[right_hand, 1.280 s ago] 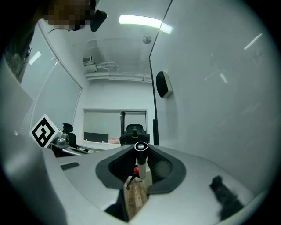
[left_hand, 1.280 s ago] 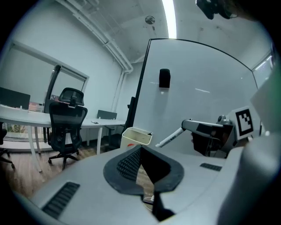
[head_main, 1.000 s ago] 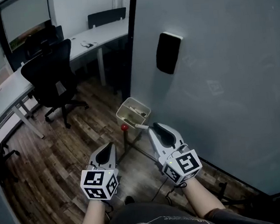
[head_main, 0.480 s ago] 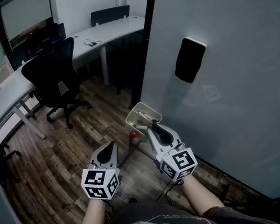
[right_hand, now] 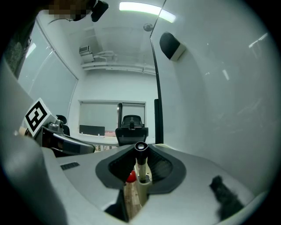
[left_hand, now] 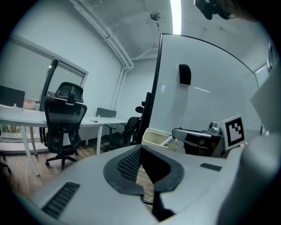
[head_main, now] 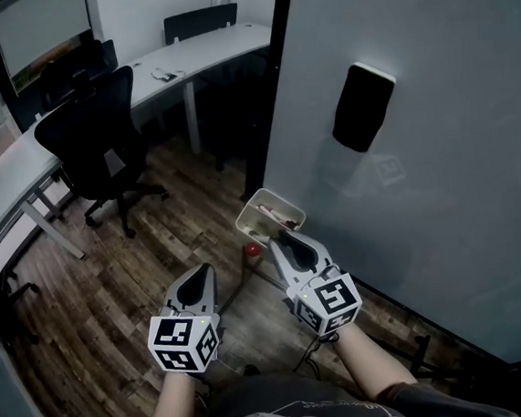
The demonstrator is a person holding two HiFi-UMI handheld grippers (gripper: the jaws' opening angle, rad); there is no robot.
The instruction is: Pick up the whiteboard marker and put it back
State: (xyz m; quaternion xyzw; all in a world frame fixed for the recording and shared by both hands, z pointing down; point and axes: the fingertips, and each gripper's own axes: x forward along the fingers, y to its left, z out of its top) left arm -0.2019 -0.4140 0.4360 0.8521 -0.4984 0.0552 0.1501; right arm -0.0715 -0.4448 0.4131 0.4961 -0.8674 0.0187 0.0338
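My right gripper (head_main: 282,238) is shut on the whiteboard marker (right_hand: 140,163), a white barrel with a black end that sticks out past the jaw tips. It points level at the cream pen tray (head_main: 271,213) fixed to the whiteboard's lower left edge, and its tip is just short of the tray's near rim. From the left gripper view the marker (left_hand: 167,140) reaches toward the tray (left_hand: 156,136). My left gripper (head_main: 204,272) hovers lower left of the tray, jaws together and empty. Pens lie in the tray.
The whiteboard (head_main: 442,185) fills the right side, with a black eraser (head_main: 363,106) stuck on it. A red knob (head_main: 251,249) on the board's stand sits just below the tray. A black office chair (head_main: 98,136) and white desks (head_main: 19,171) stand to the left over wood flooring.
Both grippers have moved forward toward the board. The right gripper with the marker has closed in on the tray, from well right of it to just below its rim.
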